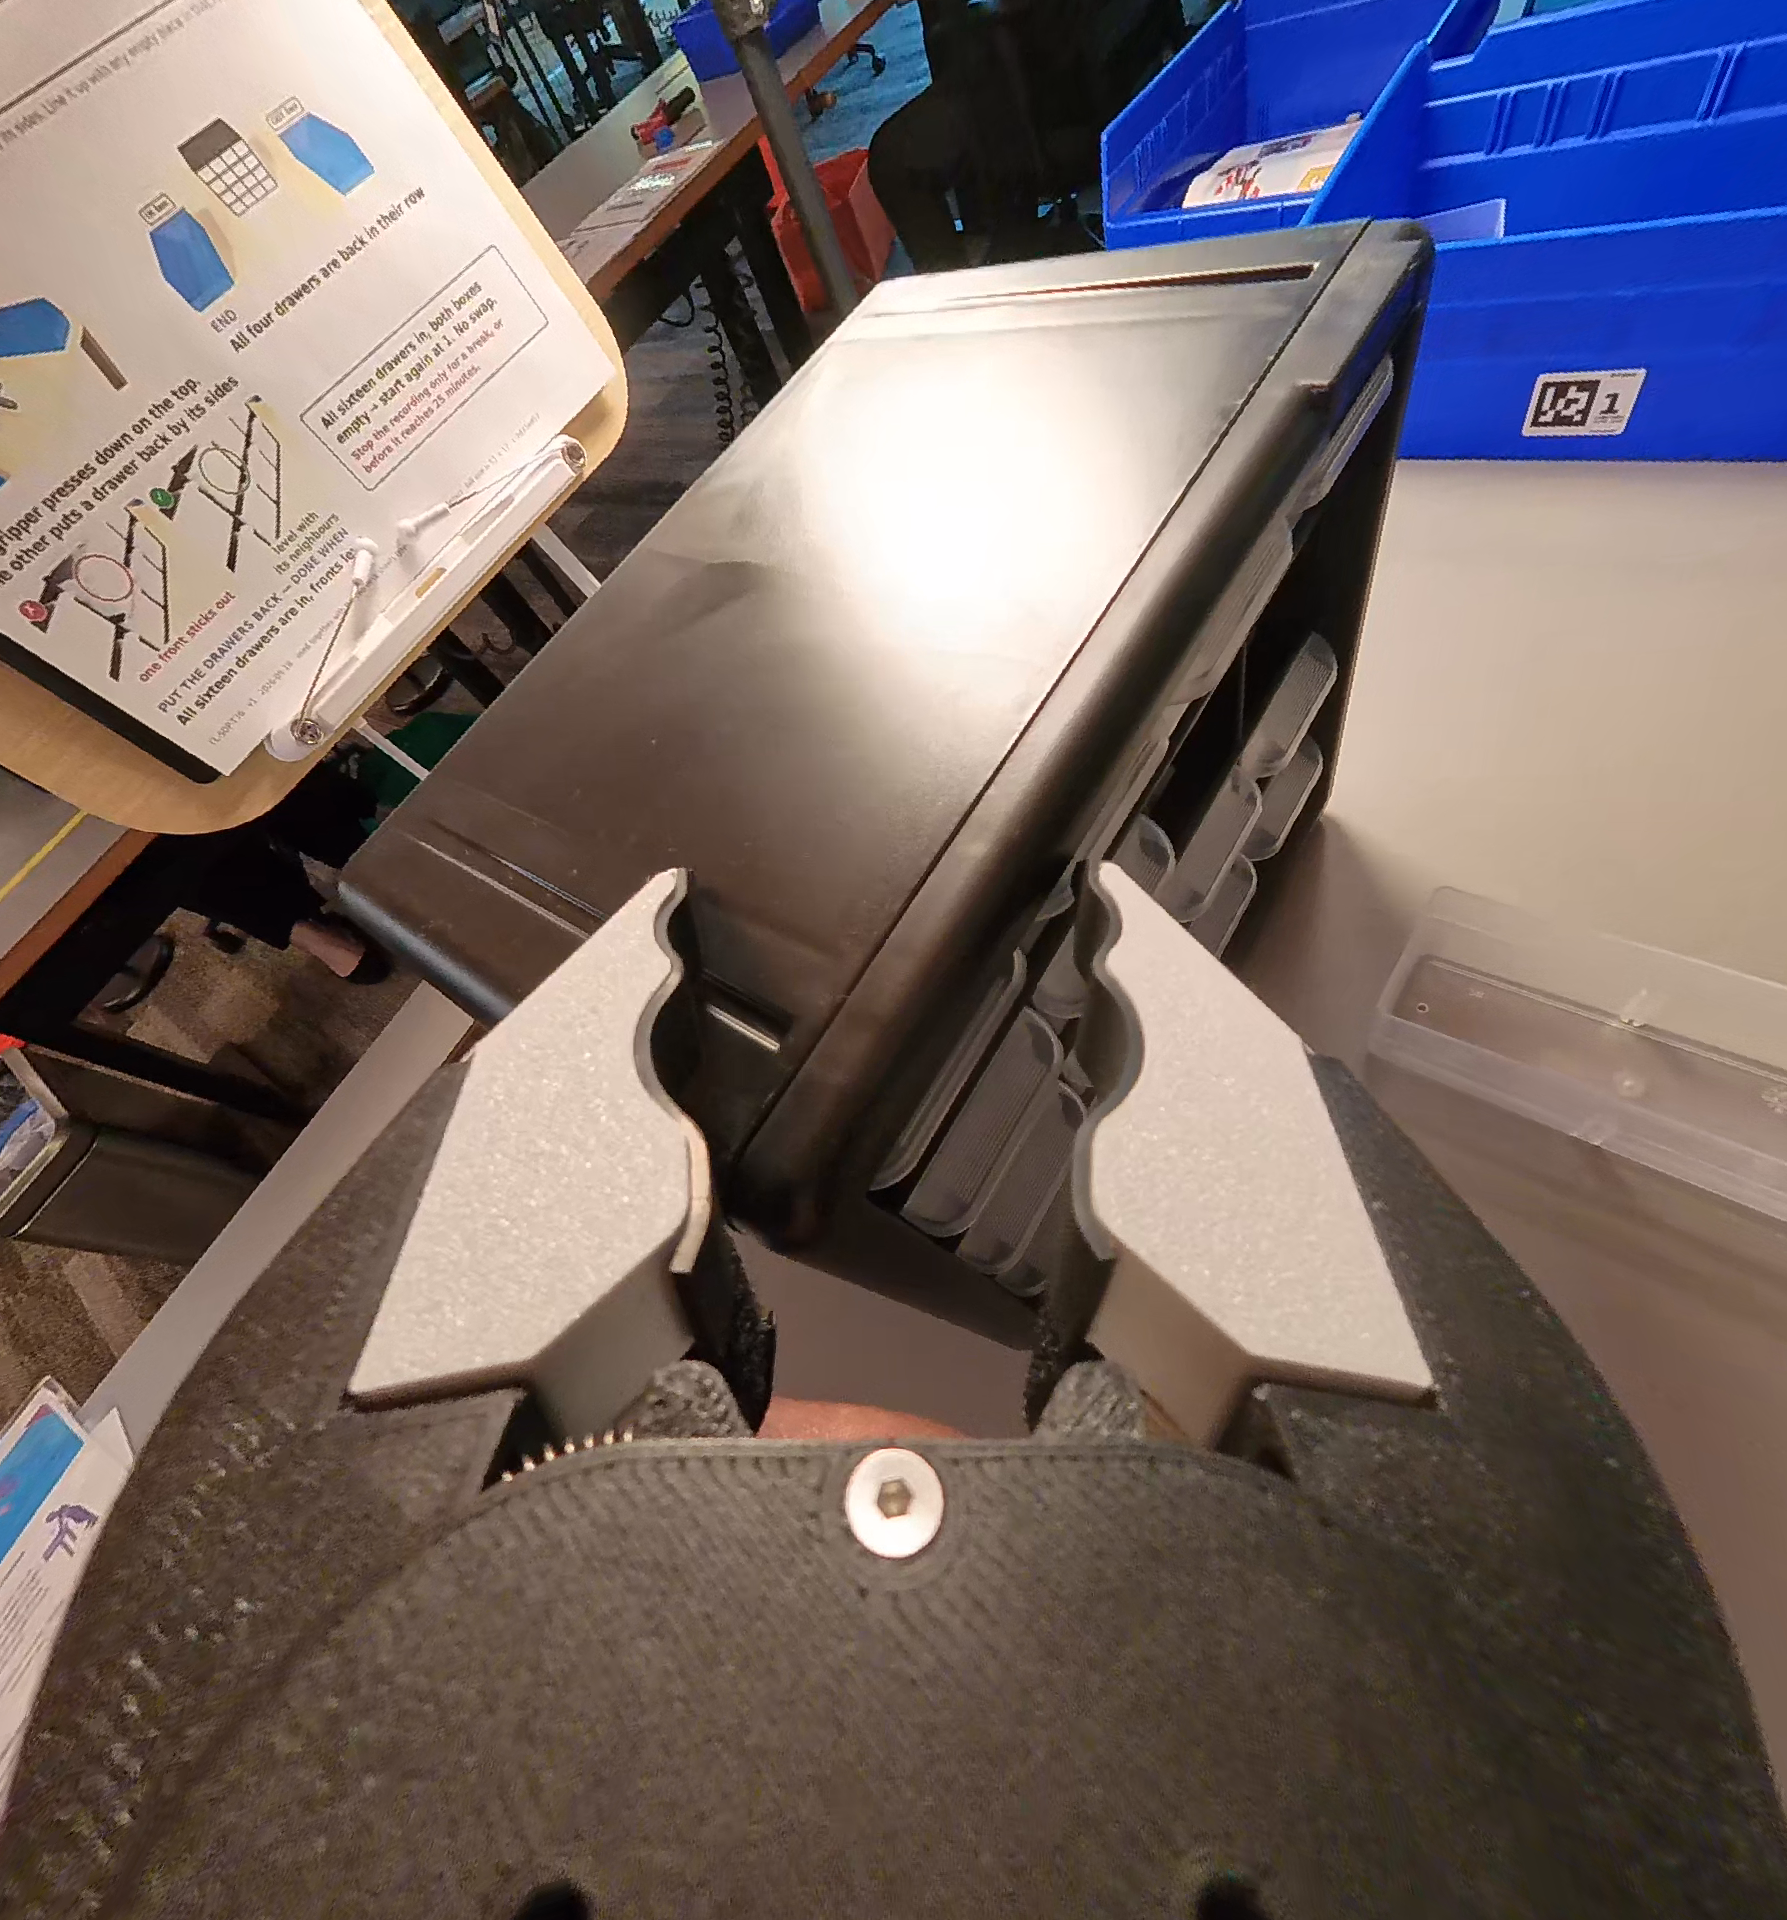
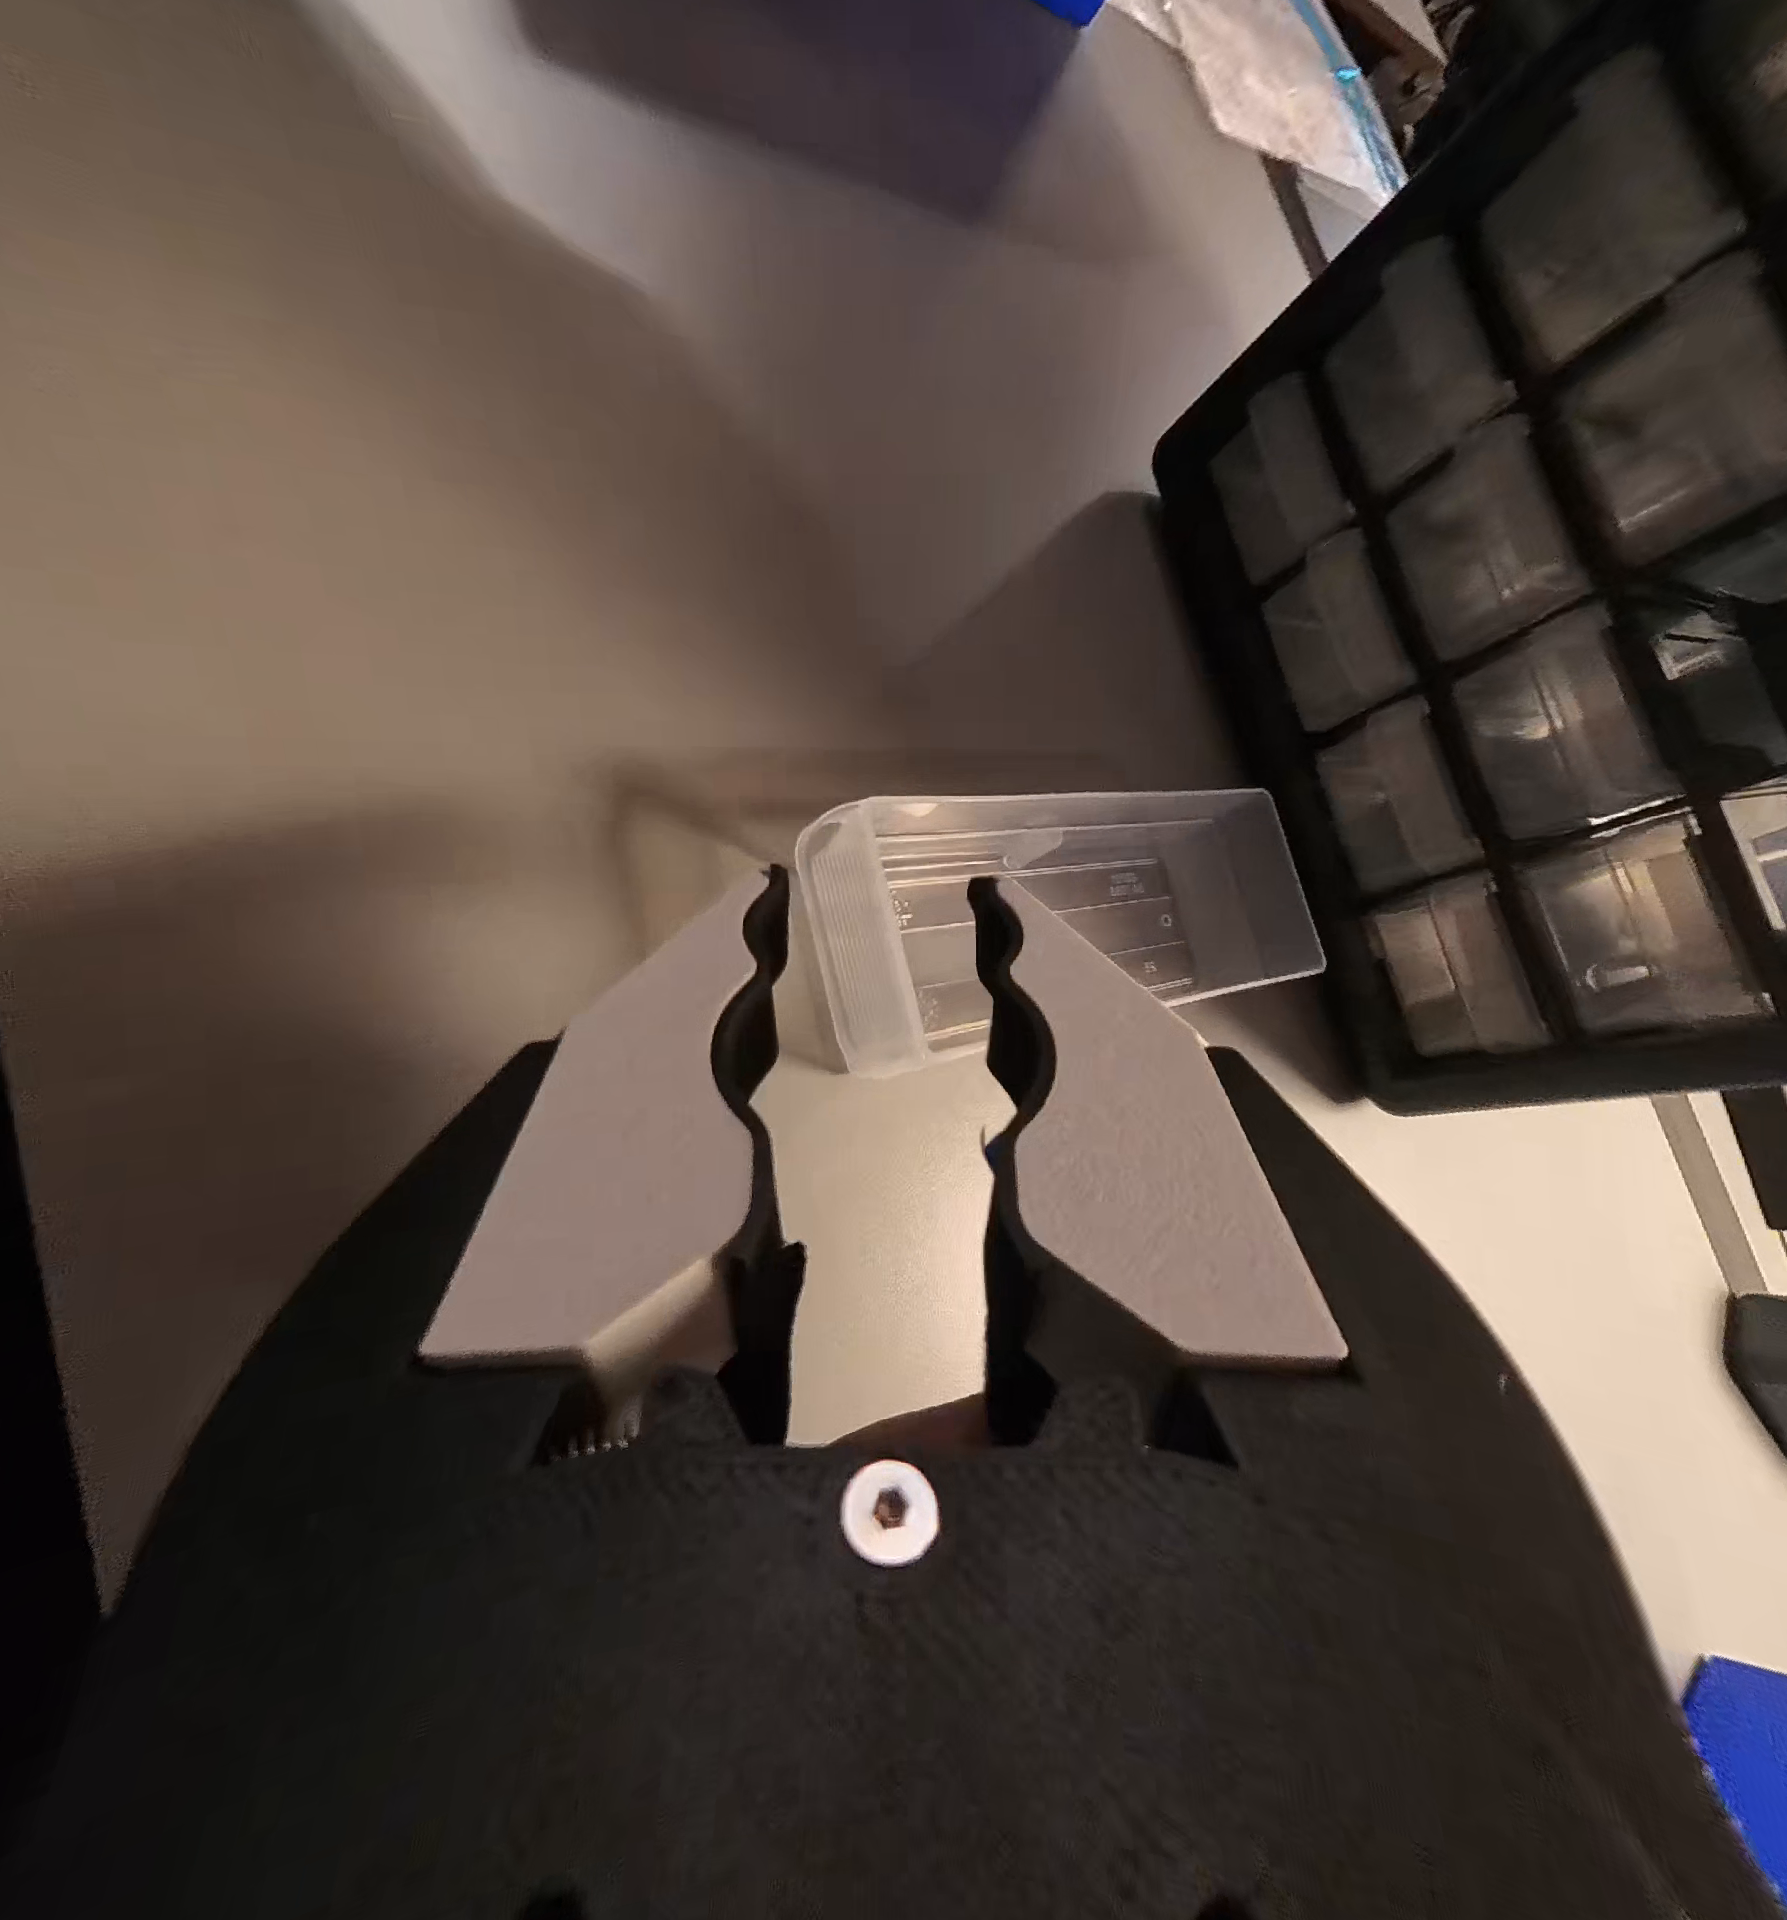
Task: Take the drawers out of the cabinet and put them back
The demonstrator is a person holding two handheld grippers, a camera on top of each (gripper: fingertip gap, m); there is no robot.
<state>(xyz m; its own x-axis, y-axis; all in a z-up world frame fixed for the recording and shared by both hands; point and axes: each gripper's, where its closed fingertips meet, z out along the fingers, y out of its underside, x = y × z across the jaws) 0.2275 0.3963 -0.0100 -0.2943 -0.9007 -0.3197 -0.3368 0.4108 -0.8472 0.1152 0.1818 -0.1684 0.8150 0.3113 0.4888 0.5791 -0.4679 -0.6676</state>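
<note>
My right gripper [image 2: 878,894] stands partly spread above a clear drawer [image 2: 1065,914] lying on the table [image 2: 349,520], gripping nothing, while my left gripper [image 1: 889,894] gapes wide over the front top edge of the black cabinet [image 1: 868,582] farther back.

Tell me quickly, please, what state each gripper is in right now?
Left gripper: open wide over the black cabinet's top front edge, gripping nothing.
Right gripper: open, holding nothing; the clear drawer lies on the table just beyond its fingertips.
</note>
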